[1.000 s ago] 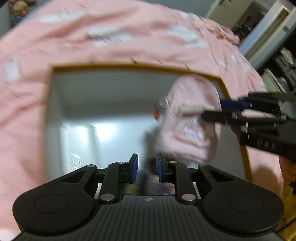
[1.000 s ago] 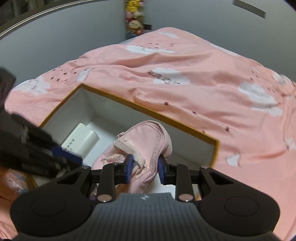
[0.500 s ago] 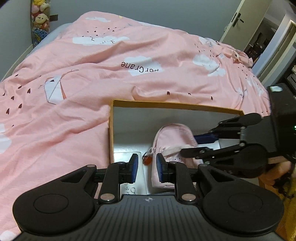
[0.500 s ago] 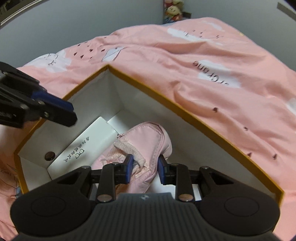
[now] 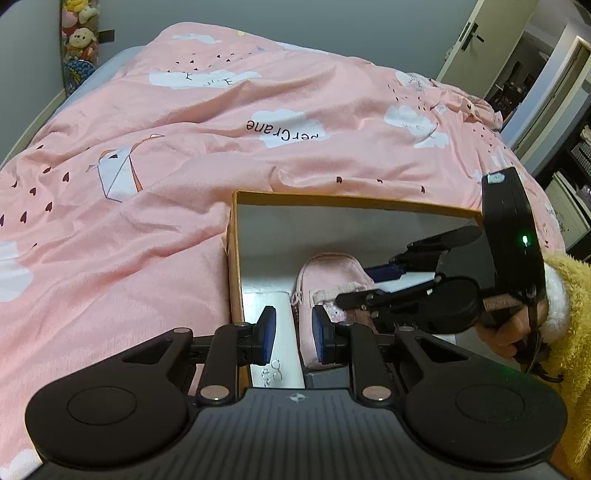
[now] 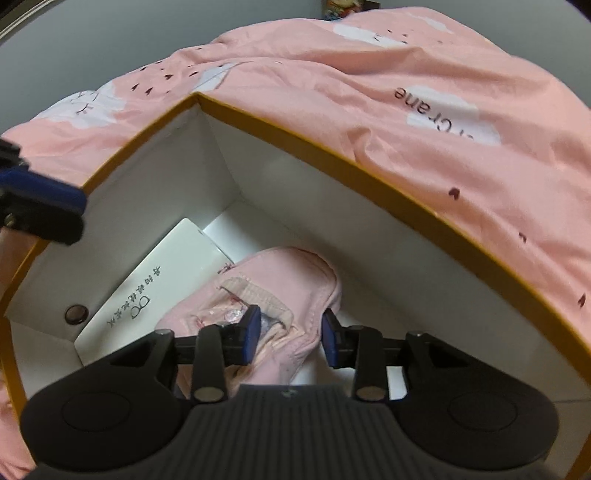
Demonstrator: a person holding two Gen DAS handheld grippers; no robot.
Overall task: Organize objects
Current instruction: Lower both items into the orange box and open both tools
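Note:
An open box with an orange rim (image 5: 354, 201) (image 6: 332, 151) and white inside sits on a pink bed. In it lie a pink fabric pouch (image 6: 284, 291) (image 5: 332, 273) and a white flat case with a glasses print (image 6: 166, 273) (image 5: 275, 354). My right gripper (image 6: 290, 338) is open inside the box, its fingers on either side of the pouch's near end; it shows from the side in the left wrist view (image 5: 373, 284). My left gripper (image 5: 293, 334) is open and empty, above the box's near left corner.
A pink bedcover with white cloud prints (image 5: 147, 166) (image 6: 461, 129) surrounds the box. Plush toys (image 5: 79, 33) stand at the far left wall. A doorway (image 5: 517, 74) is at the far right. A round snap (image 6: 76, 314) sits on the box's left inner wall.
My right gripper's fingers have spread wider around the pouch, which now rests lower in the box. My left gripper has pulled up and back from inside the box.

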